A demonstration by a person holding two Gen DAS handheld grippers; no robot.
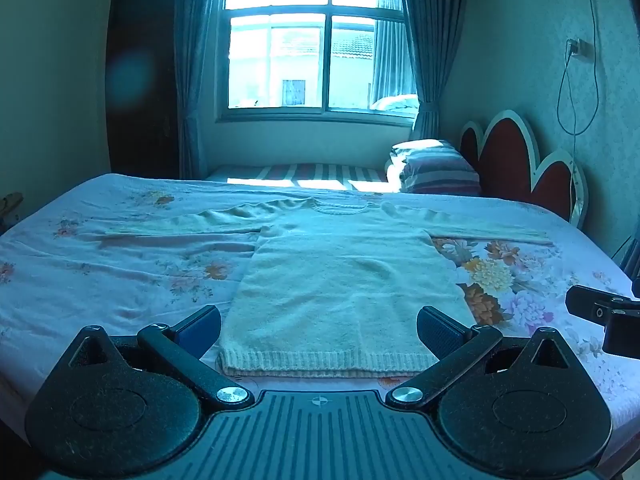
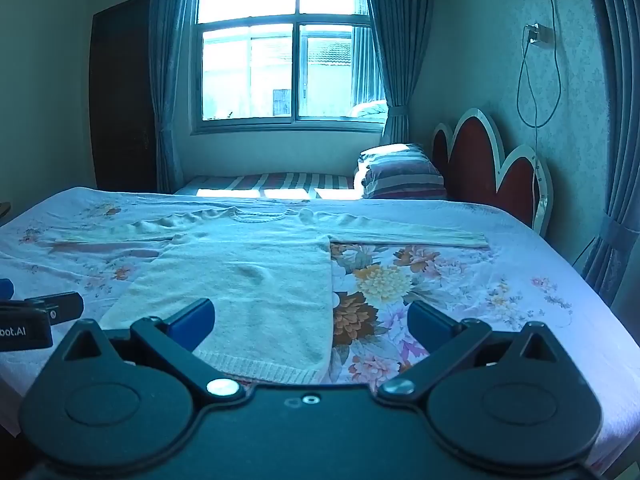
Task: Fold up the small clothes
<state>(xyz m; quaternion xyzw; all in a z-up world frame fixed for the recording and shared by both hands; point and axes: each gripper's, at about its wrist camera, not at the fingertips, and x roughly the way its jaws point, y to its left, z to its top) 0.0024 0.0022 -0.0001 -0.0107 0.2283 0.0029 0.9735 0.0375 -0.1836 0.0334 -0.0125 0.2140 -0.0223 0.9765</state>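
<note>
Closest to me, my left gripper point(image 1: 319, 330) hangs with its jaws spread wide, nothing between the pads, tipped down a little toward the bed. Just ahead of it lies the ribbed hem of the cream sweater point(image 1: 340, 280), which spans the gap between the two fingers without touching either one. My right gripper point(image 2: 311, 326) is likewise released and empty, angled down the same way; from it, the sweater point(image 2: 248, 280) sits ahead and to the left, its right edge running up between the fingers, with the left finger point(image 2: 192, 320) over the knit and the right finger over the bare floral bedsheet point(image 2: 460, 280).

Each gripper shows at the edge of the other's view, so they hover side by side near the bed's front edge.

Farther out, the sweater lies flat, front up, hem toward me and neckline away, both sleeves stretched straight out to the sides across the sheet.

Beyond the neckline a striped pillow point(image 1: 436, 168) rests against the red scalloped headboard point(image 1: 520, 160) off to the right. Past that stands the window point(image 1: 316, 36), flanked by curtains point(image 1: 424, 48).
</note>
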